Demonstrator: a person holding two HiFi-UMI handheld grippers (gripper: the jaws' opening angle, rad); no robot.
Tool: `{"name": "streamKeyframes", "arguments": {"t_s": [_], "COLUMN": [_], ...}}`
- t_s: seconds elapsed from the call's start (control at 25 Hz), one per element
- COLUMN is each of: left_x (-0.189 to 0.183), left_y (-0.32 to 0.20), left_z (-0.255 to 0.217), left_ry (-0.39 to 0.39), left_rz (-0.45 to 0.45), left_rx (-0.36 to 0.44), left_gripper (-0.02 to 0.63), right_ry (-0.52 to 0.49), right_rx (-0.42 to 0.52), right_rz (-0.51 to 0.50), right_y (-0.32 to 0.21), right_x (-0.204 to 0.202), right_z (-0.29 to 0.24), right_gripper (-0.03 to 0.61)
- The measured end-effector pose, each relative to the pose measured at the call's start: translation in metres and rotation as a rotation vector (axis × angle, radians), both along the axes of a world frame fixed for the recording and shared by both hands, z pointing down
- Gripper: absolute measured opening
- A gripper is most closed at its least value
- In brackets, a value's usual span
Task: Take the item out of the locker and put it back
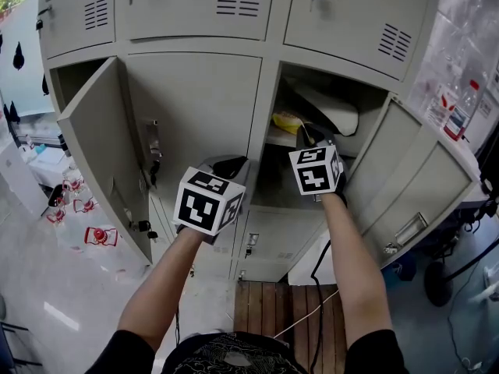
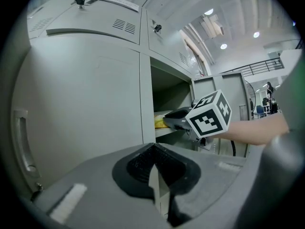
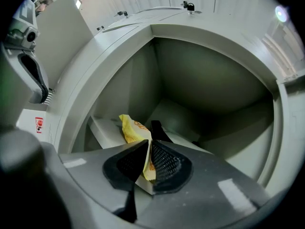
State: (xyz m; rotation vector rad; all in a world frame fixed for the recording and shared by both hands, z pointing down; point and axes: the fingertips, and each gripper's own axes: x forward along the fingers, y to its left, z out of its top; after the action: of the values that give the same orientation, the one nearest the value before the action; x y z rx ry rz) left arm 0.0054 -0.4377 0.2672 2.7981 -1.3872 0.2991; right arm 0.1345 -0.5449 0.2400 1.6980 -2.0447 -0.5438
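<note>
Right gripper view has your right tool (image 3: 148,146) pinched shut on the yellow packet (image 3: 130,127). The pads squeeze its lower end and the rest sticks up past the tips. Packet's inside the open locker (image 3: 205,70), right over the front of the shelf (image 3: 102,130); can't tell if it's actually touching the shelf. Head view puts that tool just inside the opening, with the open door (image 1: 421,185) swung out to the right. Your left tool (image 2: 154,147) has its jaws together with nothing in them, hanging in front of the closed door (image 2: 81,94) next to it.
</note>
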Motion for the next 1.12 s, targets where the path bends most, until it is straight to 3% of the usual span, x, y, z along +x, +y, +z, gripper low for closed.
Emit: {"name": "streamKeyframes", "arguments": {"t_s": [0.6, 1.12], "left_x": [-0.007, -0.006], "left_y": [0.007, 0.008], "left_z": [0.001, 0.01], "left_ry": [0.01, -0.01], "left_rz": [-0.009, -0.008], "left_rx": [-0.007, -0.008], "left_gripper": [0.0, 0.0], "right_ry": [-0.115, -0.206], "right_rx": [0.011, -0.004], "right_rz": [-0.036, -0.003], "right_y": [0.034, 0.082], "right_x": [-0.004, 0.02], "right_z": [-0.007, 0.004], "right_gripper": [0.069, 0.061]}}
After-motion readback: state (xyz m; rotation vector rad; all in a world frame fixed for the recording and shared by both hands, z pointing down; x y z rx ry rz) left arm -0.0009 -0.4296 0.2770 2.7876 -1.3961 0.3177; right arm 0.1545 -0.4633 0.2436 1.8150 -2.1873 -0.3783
